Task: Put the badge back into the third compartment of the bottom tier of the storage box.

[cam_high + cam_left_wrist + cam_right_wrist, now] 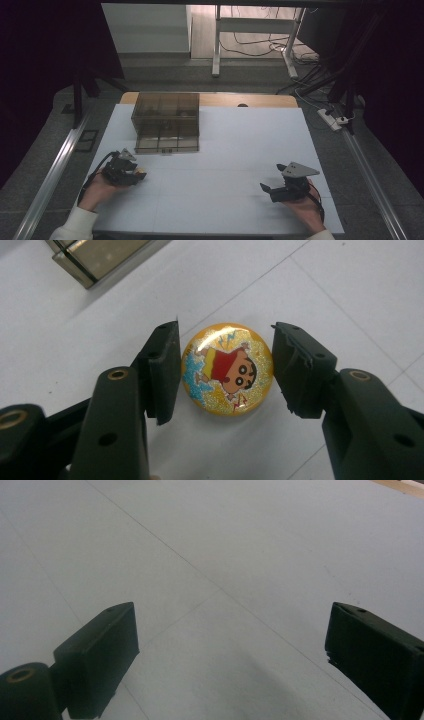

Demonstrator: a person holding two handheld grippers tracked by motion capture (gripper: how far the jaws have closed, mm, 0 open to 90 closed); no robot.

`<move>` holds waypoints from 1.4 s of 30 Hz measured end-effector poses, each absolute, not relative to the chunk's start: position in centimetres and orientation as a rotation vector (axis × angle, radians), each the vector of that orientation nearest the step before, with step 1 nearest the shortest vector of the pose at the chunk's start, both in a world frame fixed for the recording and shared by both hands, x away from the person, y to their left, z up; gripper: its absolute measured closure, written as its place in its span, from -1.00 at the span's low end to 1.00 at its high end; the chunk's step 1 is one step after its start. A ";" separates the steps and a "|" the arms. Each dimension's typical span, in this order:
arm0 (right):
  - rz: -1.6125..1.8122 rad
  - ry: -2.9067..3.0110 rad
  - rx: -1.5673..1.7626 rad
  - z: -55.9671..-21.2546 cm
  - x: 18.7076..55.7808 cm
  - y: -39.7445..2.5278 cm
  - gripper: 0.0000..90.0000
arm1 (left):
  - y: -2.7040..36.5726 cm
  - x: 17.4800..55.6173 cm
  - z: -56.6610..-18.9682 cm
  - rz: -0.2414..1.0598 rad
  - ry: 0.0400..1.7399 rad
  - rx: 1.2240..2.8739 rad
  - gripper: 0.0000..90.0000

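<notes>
A smoky transparent box [166, 121] with inner dividers stands on the white table [225, 150], ahead of the left gripper [134, 172] and a little to its right. What lies in its compartments I cannot make out through the dark walls; one corner of it [95, 260] shows in the left gripper view.

Between the jaws of the left gripper [225, 370] lies a round yellow badge [227, 369], flat on the table, with its glittery cartoon face up. The figure on it, a boy in a red shirt, is tilted, with the head toward the right jaw. The left jaw is at the rim of the badge and the right jaw stands just beside it, so the gripper is open around it and does not clamp it.

The right gripper [274, 186] is held well apart from the box, with its jaws [230, 650] spread wide over bare table.
</notes>
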State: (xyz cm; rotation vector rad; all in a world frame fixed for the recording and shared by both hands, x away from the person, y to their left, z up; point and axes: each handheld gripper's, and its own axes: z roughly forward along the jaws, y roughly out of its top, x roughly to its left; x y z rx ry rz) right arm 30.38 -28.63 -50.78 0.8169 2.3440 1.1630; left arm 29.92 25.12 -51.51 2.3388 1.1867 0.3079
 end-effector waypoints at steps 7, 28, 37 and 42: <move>1.153 2.348 0.814 -50.8 30.4 -28.6 -0.85 | 25.3 29.8 -51.2 0.299 1.184 2.317 0.04; 1.147 2.352 0.809 -50.9 30.4 -28.5 -0.85 | 25.9 29.3 -49.5 0.353 1.171 2.169 0.04; 1.144 2.357 0.811 -50.9 30.4 -28.5 -0.85 | 26.4 28.9 -48.6 0.390 1.164 2.075 0.03; 1.144 2.356 0.812 -50.9 30.4 -28.5 -0.85 | 26.5 28.7 -48.2 0.406 1.158 2.034 0.04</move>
